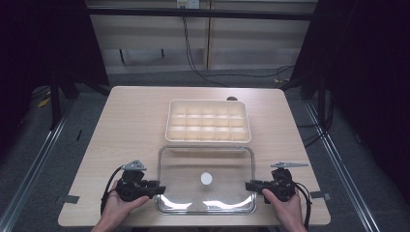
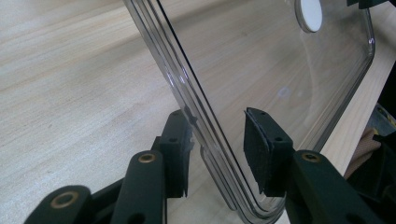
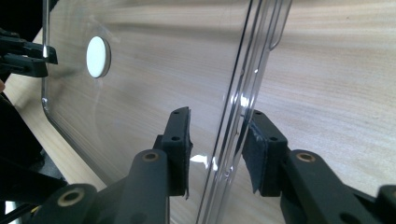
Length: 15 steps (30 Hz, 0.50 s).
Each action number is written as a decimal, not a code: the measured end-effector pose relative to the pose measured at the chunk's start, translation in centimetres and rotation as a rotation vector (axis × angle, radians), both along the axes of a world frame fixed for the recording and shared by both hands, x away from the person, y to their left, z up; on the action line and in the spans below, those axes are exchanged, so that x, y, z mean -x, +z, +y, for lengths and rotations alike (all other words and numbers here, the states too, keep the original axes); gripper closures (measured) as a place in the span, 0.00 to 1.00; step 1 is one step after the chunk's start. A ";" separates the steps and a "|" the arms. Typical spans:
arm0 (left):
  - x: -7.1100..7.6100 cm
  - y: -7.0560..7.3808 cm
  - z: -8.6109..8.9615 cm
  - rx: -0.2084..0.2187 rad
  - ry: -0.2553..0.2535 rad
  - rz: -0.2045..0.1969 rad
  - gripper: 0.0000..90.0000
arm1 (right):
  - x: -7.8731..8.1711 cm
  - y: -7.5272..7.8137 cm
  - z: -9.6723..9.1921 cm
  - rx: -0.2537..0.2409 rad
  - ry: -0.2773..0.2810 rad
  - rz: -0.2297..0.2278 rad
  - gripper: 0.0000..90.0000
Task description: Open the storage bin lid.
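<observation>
A: While the clear lid (image 1: 206, 180) lies flat on the desk (image 1: 130, 125) in the lower middle of the high view, what are the two claws doing?

B: The left claw (image 1: 158, 188) sits at the lid's left edge, and the right claw (image 1: 248, 185) sits at its right edge. In each gripper view the lid's rim runs between the two black jaws. There is a gap on both sides, so the pads do not press on it. Both claws are loose and hold nothing.

A: So the lid is down?

B: It looks that way. It rests on the desk, just below the cream tray (image 1: 208, 121), nearly touching it.

A: What is the good way to do this bit?

B: I think the jaws should spread a little more, so no pad drags the rim. Then both hands should pull straight out to the sides together. If one pad catches, the lid may slide or bump the tray.

A: How many things are there?

B: One lid, with one white round dot (image 1: 206, 178) in its middle. One tray, with three rows of five little boxes, so fifteen. Two claws, one in each hand. One desk.
</observation>
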<state>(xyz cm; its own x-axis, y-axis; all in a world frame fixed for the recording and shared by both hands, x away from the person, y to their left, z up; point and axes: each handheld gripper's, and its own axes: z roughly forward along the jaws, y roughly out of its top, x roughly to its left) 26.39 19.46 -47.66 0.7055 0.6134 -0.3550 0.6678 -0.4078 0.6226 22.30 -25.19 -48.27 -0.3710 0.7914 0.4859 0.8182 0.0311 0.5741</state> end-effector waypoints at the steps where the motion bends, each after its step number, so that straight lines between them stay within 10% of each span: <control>1: -0.1 -0.1 -0.1 0.001 0.004 0.001 0.67 | 0.0 -0.1 0.0 -0.001 0.002 0.005 0.70; 15: -0.7 -0.7 -0.5 -0.040 -0.001 0.025 0.65 | -0.7 -0.9 0.2 0.047 -0.001 0.033 0.62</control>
<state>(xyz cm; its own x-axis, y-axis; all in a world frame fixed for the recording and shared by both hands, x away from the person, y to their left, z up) 27.11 19.00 -48.40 0.6971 0.6269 -0.3480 0.6829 -0.4325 0.5888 23.02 -24.96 -49.17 -0.3550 0.8138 0.4601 0.8366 0.0569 0.5448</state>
